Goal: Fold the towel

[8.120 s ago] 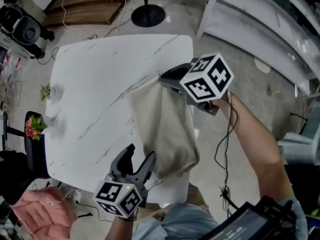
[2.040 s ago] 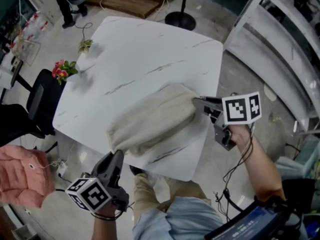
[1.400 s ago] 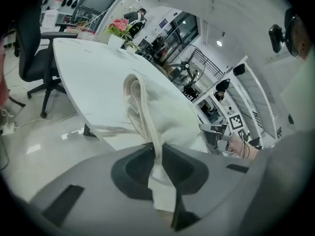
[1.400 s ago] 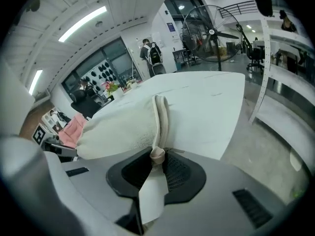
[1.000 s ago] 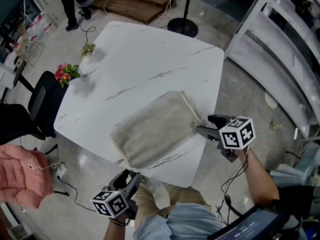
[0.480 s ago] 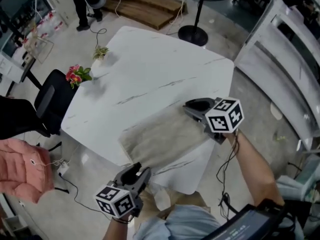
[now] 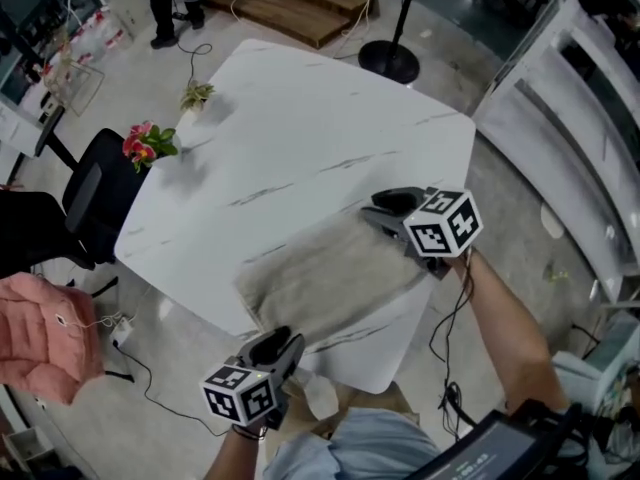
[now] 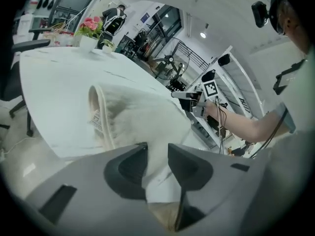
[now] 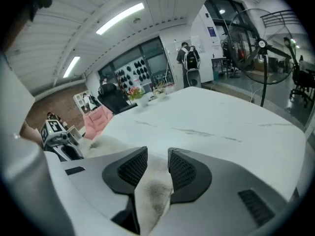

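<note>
Marble table (image 7: 300, 108), beige towel (image 7: 320, 278) flat toward 5 o'clock edge. Second ago we hung clear. Now left gripper (image 7: 283, 342) has closed onto 6 o'clock corner. Right gripper (image 7: 376, 211) pinches 2 o'clock corner, jaws just eased wider. We reckon next fold's set.

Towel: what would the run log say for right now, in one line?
towel: lying on table | left tongs: just closed on near corner | right tongs: jaws just widened, pads on right corner

Pink flowers (image 7: 143, 140) on the marble table (image 7: 300, 108), a black chair (image 7: 85, 203) beside, perhaps a pink jacket (image 7: 40, 333).
</note>
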Demonstrator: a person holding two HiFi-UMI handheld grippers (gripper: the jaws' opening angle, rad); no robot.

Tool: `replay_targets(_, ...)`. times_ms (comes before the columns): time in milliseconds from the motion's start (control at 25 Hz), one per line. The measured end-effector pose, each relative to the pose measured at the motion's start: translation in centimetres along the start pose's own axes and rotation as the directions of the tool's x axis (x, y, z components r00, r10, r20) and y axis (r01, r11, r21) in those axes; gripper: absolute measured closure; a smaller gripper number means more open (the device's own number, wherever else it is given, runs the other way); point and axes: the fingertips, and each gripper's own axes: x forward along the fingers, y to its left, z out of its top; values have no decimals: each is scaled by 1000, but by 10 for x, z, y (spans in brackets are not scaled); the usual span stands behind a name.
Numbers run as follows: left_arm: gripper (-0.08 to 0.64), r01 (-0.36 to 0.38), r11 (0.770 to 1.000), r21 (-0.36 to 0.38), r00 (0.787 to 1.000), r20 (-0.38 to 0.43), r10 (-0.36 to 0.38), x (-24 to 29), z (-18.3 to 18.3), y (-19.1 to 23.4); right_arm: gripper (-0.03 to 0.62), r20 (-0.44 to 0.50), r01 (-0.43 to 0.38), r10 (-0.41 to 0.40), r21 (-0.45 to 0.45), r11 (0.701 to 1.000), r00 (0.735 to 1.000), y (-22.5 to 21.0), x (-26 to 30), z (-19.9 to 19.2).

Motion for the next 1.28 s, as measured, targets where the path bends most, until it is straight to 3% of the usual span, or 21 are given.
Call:
replay_targets(160,426,10,1000,8,1000,11,-10,-3,9,-2,368,11,-9,8,76,997,1000,-5,-42,-1)
replay_targets(320,425,26,1000,17,999,34,-26,-9,20,-5,304,-86,15,3,208,978,996,-11,-66,-58)
replay_targets(480,425,32,999,20,998,60,-33,-17,30,-4,281,-176,16,44,324,946,983,1,-60,-104)
replay_targets(600,425,28,999,25,997,74,-29,-24,39,-8,278,-157,-39,117,427,903,981,12,-51,-99)
replay_targets(720,425,16,999,30,996,90,-19,-35,45,-12,309,-118,-110,201,529,842,973,21,-42,-90)
replay_targets(800,425,0,999,33,995,102,-4,-42,46,-9,442,-110,-124,231,588,799,967,20,-38,-93)
replay_targets(880,423,-20,999,28,993,113,17,-49,47,-3,477,-79,-150,247,609,779,966,19,-36,-91)
replay_targets(960,423,-35,999,15,991,126,33,-56,49,2,486,-50,-166,241,589,791,969,18,-37,-85)
replay_targets(1040,423,-33,999,7,990,140,32,-64,48,5,493,-49,-145,205,547,824,977,22,-42,-76)
replay_targets(1160,423,0,1000,13,987,159,-2,-77,45,4,495,-84,-59,105,430,901,991,34,-55,-53)
replay_targets(1280,423,24,999,25,985,172,-28,-94,46,2,495,-128,44,-12,250,967,992,57,-63,-23)
